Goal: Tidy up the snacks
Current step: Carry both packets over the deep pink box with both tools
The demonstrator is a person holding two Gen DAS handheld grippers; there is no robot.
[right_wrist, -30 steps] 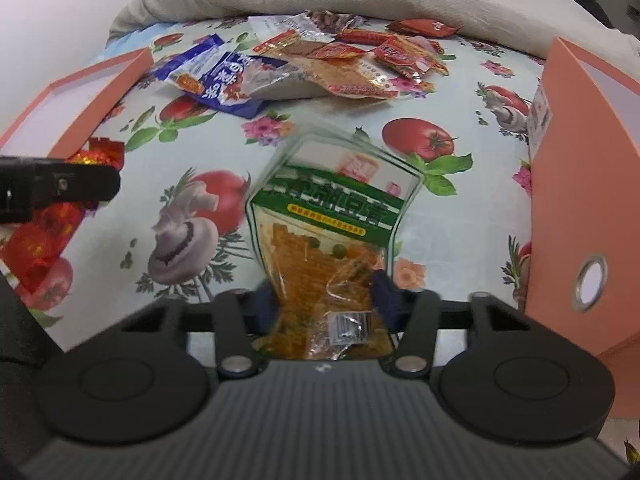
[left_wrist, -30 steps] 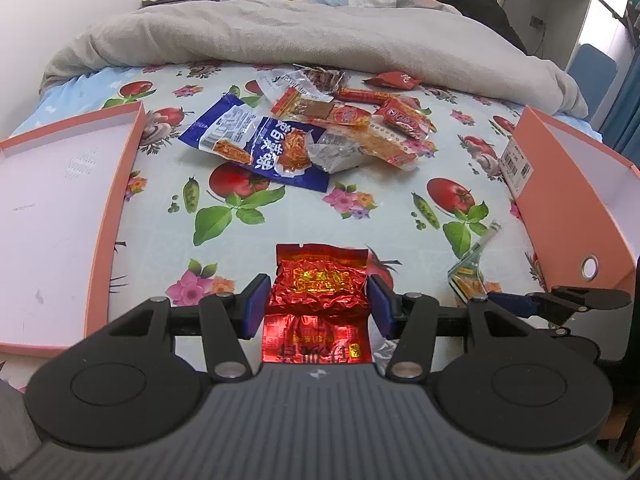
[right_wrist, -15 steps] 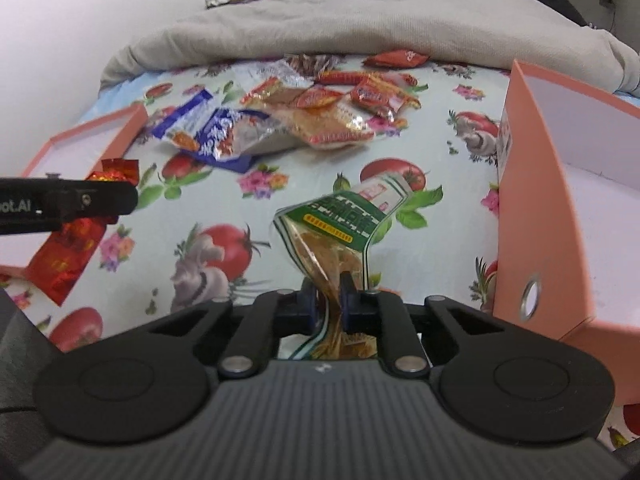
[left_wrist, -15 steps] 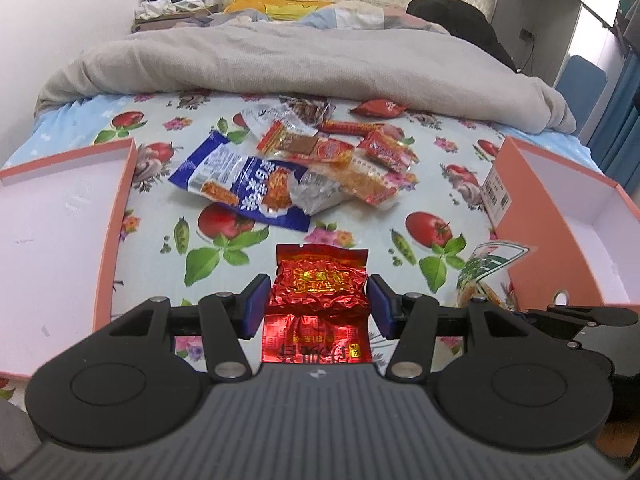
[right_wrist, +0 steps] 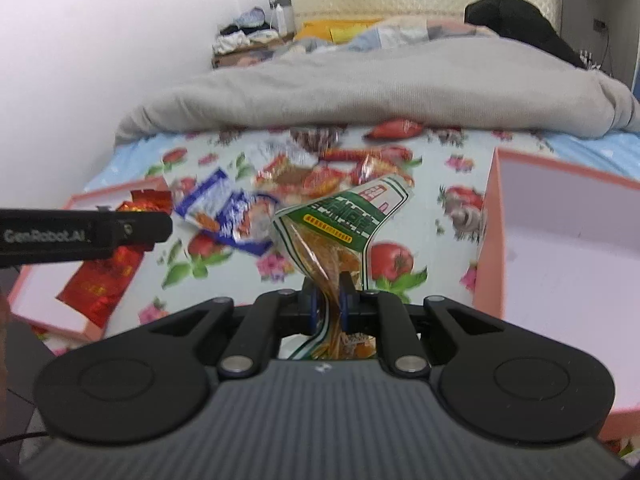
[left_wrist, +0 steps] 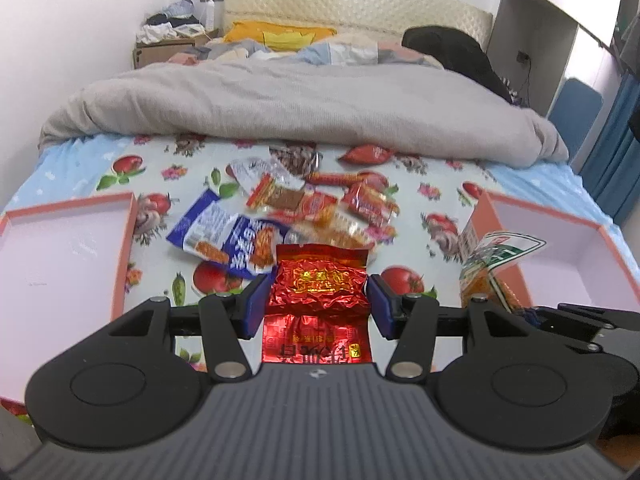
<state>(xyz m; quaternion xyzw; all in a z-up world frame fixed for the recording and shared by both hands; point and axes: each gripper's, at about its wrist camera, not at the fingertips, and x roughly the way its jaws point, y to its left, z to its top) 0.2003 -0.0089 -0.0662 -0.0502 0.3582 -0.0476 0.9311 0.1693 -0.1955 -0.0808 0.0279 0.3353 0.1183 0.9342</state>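
Snacks are lying in a loose heap (left_wrist: 304, 204) on the fruit-print sheet (left_wrist: 120, 172), just in front of the grey duvet (left_wrist: 304, 108), and we are taking that heap as our landmark. Left of the heap, an open pink box (left_wrist: 60, 264) is sitting on the sheet. On the near side of the heap, we are holding our left gripper (left_wrist: 320, 304) tilted downward, its jaws clamped on the sides of a crinkled red foil packet (left_wrist: 320, 292) raised off the sheet. Right of that, our right gripper (right_wrist: 329, 304) is also pointing downward, pinching narrowly the twisted lower end of a green-labelled clear packet (right_wrist: 344, 220). Right of the heap, a second pink box (right_wrist: 560, 256) is standing open.
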